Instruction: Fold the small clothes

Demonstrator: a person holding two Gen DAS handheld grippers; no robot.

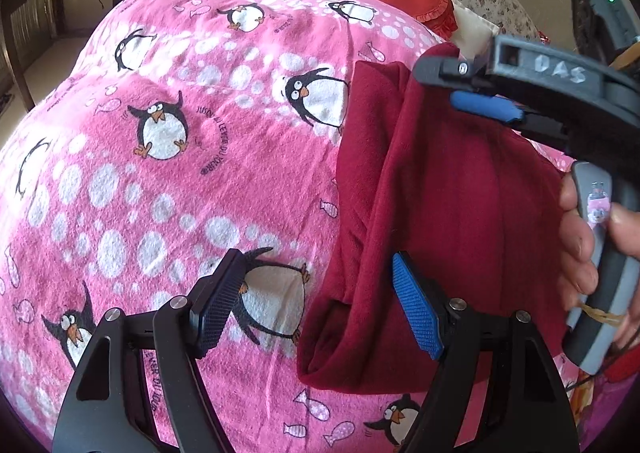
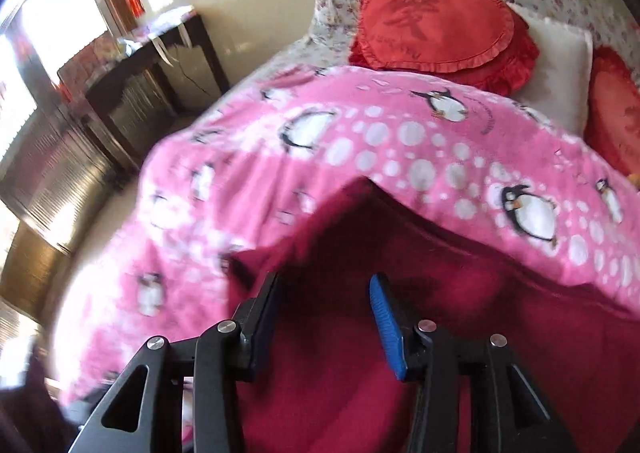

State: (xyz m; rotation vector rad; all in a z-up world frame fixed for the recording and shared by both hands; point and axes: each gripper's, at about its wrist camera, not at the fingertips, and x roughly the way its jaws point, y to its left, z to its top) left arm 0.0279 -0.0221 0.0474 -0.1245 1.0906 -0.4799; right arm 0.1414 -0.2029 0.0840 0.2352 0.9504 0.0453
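Observation:
A dark red garment (image 1: 436, 209) lies partly folded on the pink penguin blanket (image 1: 168, 157). My left gripper (image 1: 320, 301) is open and empty, its jaws wide apart over the garment's left edge. My right gripper (image 1: 472, 93) shows in the left wrist view above the garment's far right part, held in a hand; its jaws look nearly closed there. In the right wrist view the right gripper (image 2: 324, 313) stands open just above the red garment (image 2: 460, 333), with nothing between the pads. That view is blurred.
The pink blanket (image 2: 380, 149) covers a bed. Red frilled cushions (image 2: 436, 29) and a white pillow (image 2: 560, 65) lie at the head. A dark wooden table (image 2: 160, 65) stands to the left on the tiled floor.

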